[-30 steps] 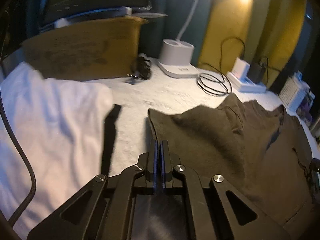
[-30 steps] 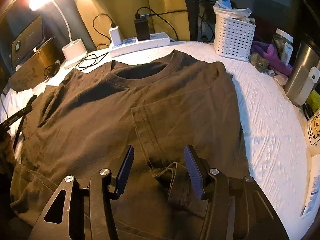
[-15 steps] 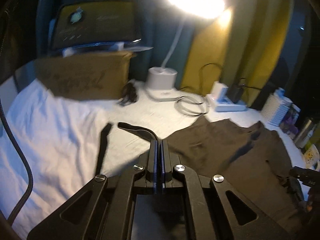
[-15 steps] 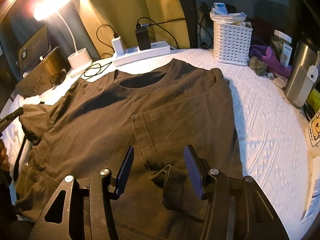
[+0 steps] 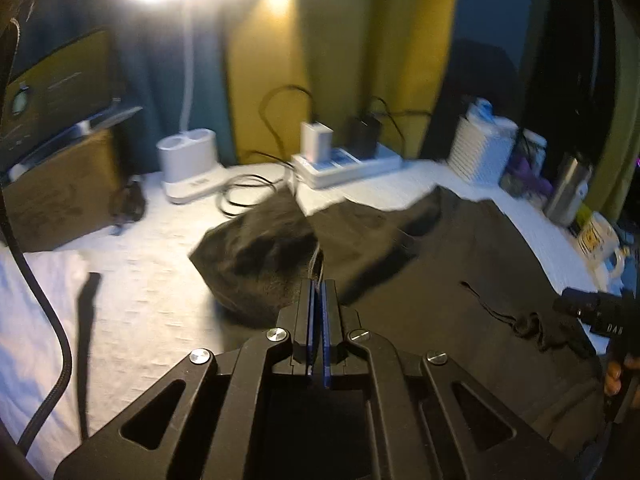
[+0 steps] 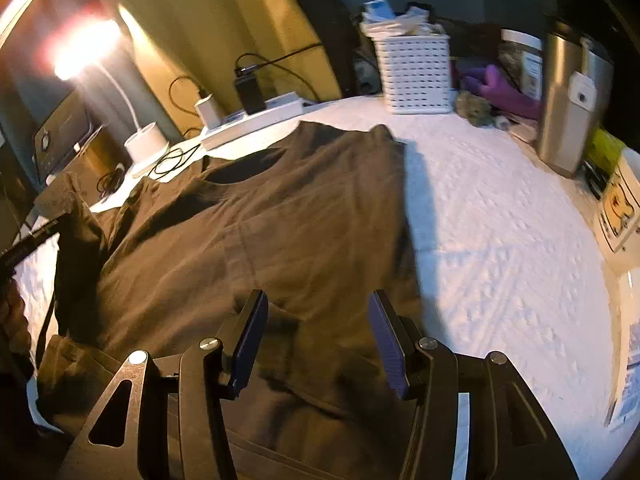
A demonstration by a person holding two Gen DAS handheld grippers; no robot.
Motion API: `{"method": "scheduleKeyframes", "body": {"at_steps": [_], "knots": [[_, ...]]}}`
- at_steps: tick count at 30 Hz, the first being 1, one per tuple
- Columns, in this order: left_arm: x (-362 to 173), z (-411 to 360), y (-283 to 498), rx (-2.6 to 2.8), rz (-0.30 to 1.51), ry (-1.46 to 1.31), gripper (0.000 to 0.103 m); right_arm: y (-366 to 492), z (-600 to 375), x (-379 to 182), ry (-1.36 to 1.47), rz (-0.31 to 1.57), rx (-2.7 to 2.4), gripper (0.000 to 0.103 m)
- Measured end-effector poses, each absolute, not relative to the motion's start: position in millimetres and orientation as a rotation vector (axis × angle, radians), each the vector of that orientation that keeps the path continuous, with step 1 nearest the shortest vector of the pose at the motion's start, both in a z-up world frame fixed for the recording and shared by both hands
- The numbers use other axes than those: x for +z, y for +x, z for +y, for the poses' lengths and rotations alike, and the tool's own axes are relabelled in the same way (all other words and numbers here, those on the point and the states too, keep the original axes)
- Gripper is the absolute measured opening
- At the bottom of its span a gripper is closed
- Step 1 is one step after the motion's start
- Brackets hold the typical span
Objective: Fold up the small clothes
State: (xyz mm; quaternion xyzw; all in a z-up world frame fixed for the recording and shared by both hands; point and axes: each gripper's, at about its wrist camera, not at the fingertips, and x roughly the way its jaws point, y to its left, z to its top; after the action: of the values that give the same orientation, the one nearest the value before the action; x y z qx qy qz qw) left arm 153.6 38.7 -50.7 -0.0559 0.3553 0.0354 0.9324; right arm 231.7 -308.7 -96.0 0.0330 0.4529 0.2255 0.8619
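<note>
1. Left wrist view: the left gripper [image 5: 319, 292] has its fingers pressed together on the sleeve edge of the brown T-shirt [image 5: 460, 264], lifting that sleeve [image 5: 256, 256] above the white bedcover [image 5: 160, 280].
2. Right wrist view: the right gripper [image 6: 316, 332] has its fingers spread apart over the lower part of the shirt [image 6: 280, 220], gripping nothing.
3. The shirt lies spread on the bedcover [image 6: 500, 240], collar toward the power strip [image 6: 256, 116] and lamp [image 6: 144, 144]; a white basket [image 6: 416, 72] stands beyond.
</note>
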Motion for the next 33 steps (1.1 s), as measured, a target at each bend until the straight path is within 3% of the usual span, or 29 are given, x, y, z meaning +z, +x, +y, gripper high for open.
{"method": "scheduleKeyframes", "body": {"at_steps": [12,18,19,22,23,33], "knots": [[-92,-4,177,-0.036,0.898,-0.071,0.002,225,-337,-107,0.097,0.965,0.436,0.055],[-78,5,162,-0.078,0.913,-0.098,0.007,225,-331,-104,0.083,0.959,0.443,0.055],[-74,10,157,-0.083,0.906,-0.105,0.014,225,-328,-103,0.078,0.959,0.446,0.055],[-63,26,142,-0.073,0.874,-0.138,0.054,226,-319,-99,0.067,0.953,0.462,0.055],[-60,33,137,-0.067,0.858,-0.154,0.058,225,-315,-98,0.062,0.952,0.469,0.055],[-93,68,129,-0.079,0.914,-0.249,0.058,226,-290,-115,0.086,1.025,0.486,0.055]]}}
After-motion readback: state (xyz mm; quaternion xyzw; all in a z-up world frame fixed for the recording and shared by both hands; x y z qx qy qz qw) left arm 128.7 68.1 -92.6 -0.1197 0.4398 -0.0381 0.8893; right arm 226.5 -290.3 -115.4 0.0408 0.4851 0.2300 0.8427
